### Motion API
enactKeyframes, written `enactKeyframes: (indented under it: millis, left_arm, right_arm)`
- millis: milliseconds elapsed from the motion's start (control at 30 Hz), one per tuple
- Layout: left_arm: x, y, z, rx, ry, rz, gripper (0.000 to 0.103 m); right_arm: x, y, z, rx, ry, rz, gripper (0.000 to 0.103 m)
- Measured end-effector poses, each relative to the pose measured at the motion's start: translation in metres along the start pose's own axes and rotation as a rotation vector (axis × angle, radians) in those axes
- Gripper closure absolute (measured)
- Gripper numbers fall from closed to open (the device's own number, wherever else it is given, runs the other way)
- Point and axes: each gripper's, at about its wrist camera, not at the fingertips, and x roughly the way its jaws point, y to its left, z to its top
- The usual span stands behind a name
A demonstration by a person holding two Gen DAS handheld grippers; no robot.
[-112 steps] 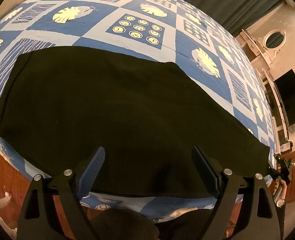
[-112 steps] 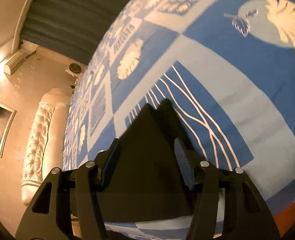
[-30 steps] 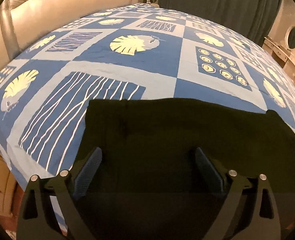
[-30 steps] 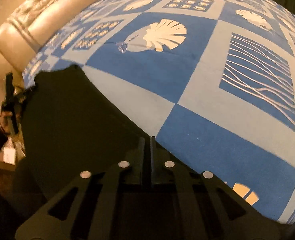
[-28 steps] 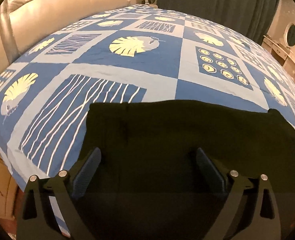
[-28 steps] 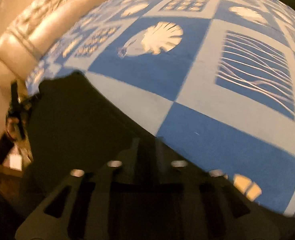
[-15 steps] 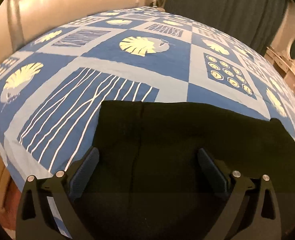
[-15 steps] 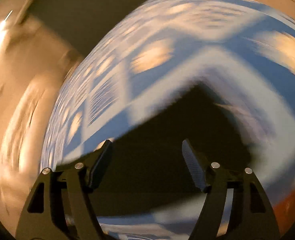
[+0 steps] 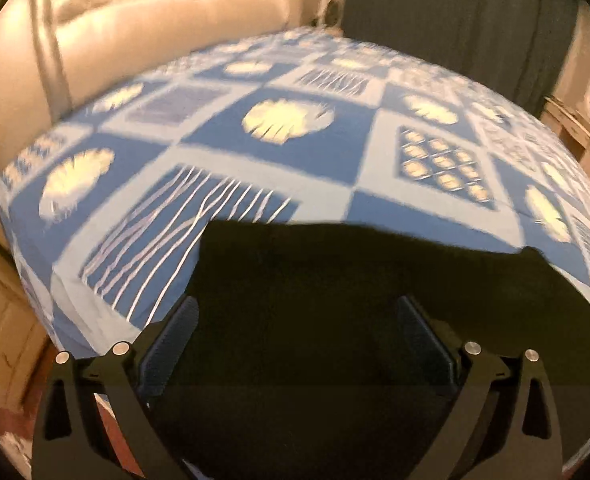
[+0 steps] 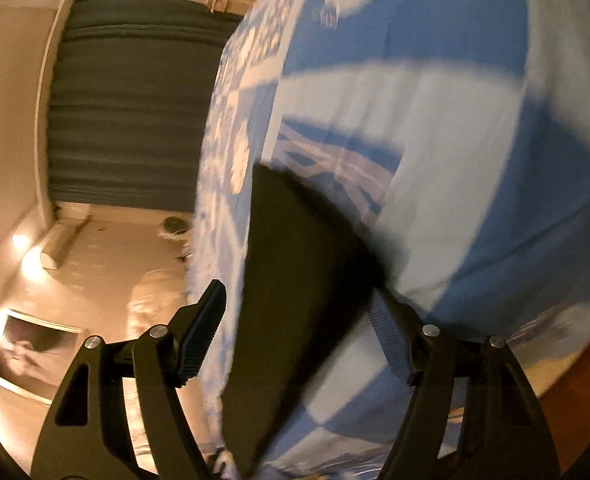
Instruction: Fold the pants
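Black pants (image 9: 335, 280) lying flat on blue patterned bedspread (image 9: 255, 184), near its front edge.
Left gripper (image 9: 295, 344) above pants, jaws wide, nothing pinched. Right gripper (image 10: 295, 336) rolled sideways, jaws just opened wide, pants (image 10: 295, 280) ahead between fingers, unclamped.

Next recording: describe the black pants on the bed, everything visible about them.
The black pants are plain, dark, soft-looking cloth, lying flat on the blue-and-white patterned bedspread near its front edge, already folded into a broad band with a squared left end. The right-wrist view shows a narrow end on the spread. Both hand-held grippers frame them with open jaws; no pad visibly presses the cloth.
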Motion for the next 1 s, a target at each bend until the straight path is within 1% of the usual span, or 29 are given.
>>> enactKeyframes:
  millis: [33, 100, 133, 167, 200, 233, 267, 300, 367, 400, 467, 500, 600, 667, 800, 933, 1000]
  left_arm:
    - [-0.007, -0.005, 0.002, 0.005, -0.011, -0.014, 0.004]
    - [-0.019, -0.014, 0.004, -0.016, -0.015, -0.069, 0.004]
    - [-0.022, -0.016, 0.005, -0.037, -0.007, -0.099, 0.004]
    - [-0.024, -0.017, 0.005, -0.08, 0.008, -0.134, 0.004]
    - [-0.025, -0.018, 0.004, -0.12, 0.021, -0.158, 0.004]
    - [-0.026, -0.019, 0.003, -0.159, 0.033, -0.182, 0.004]
    - [-0.025, -0.019, 0.0, -0.203, 0.048, -0.207, 0.004]
    - [-0.025, -0.02, -0.003, -0.233, 0.057, -0.225, 0.004]
    - [-0.027, -0.022, -0.009, -0.273, 0.074, -0.276, 0.004]
    - [-0.027, -0.024, -0.011, -0.277, 0.079, -0.282, 0.004]
    - [-0.033, -0.027, -0.013, -0.257, 0.083, -0.258, 0.004]
    - [-0.037, -0.029, -0.013, -0.236, 0.078, -0.234, 0.004]
    - [-0.048, -0.04, -0.014, -0.131, 0.049, -0.16, 0.004]
    - [-0.054, -0.047, -0.016, -0.071, 0.033, -0.132, 0.004]
    - [-0.058, -0.057, -0.019, -0.017, 0.047, -0.125, 0.004]
    - [-0.059, -0.06, -0.02, -0.01, 0.05, -0.121, 0.004]
    - [-0.06, -0.059, -0.021, -0.023, 0.059, -0.122, 0.004]
  right_arm:
    - [0.003, -0.002, -0.002, 0.023, -0.014, 0.018, 0.031]
    - [0.004, -0.004, -0.006, 0.055, -0.038, 0.046, 0.031]
    - [0.002, -0.007, -0.007, 0.075, -0.049, 0.07, 0.032]
    - [0.003, -0.009, -0.007, 0.085, -0.052, 0.08, 0.033]
    - [0.004, -0.011, -0.005, 0.09, -0.051, 0.08, 0.044]
    - [0.006, -0.013, -0.005, 0.084, -0.041, 0.053, 0.053]
    - [0.009, -0.014, -0.005, 0.077, -0.031, 0.036, 0.075]
    - [0.012, -0.017, -0.004, 0.067, -0.013, 0.004, 0.091]
    - [0.017, -0.018, -0.005, 0.073, -0.013, 0.009, 0.092]
    - [0.017, -0.017, -0.005, 0.074, -0.014, 0.006, 0.091]
    - [0.019, -0.008, -0.005, 0.046, -0.016, 0.0, 0.091]
    - [0.018, -0.005, -0.006, 0.03, -0.018, -0.001, 0.091]
    - [0.013, 0.007, -0.006, -0.005, -0.019, 0.024, 0.091]
    - [0.011, 0.017, -0.009, -0.037, -0.018, 0.031, 0.091]
    - [0.002, 0.034, -0.012, -0.091, -0.015, 0.042, 0.091]
    - [0.004, 0.058, -0.018, -0.148, -0.008, 0.053, 0.091]
    - [0.006, 0.072, -0.024, -0.2, 0.004, 0.051, 0.091]
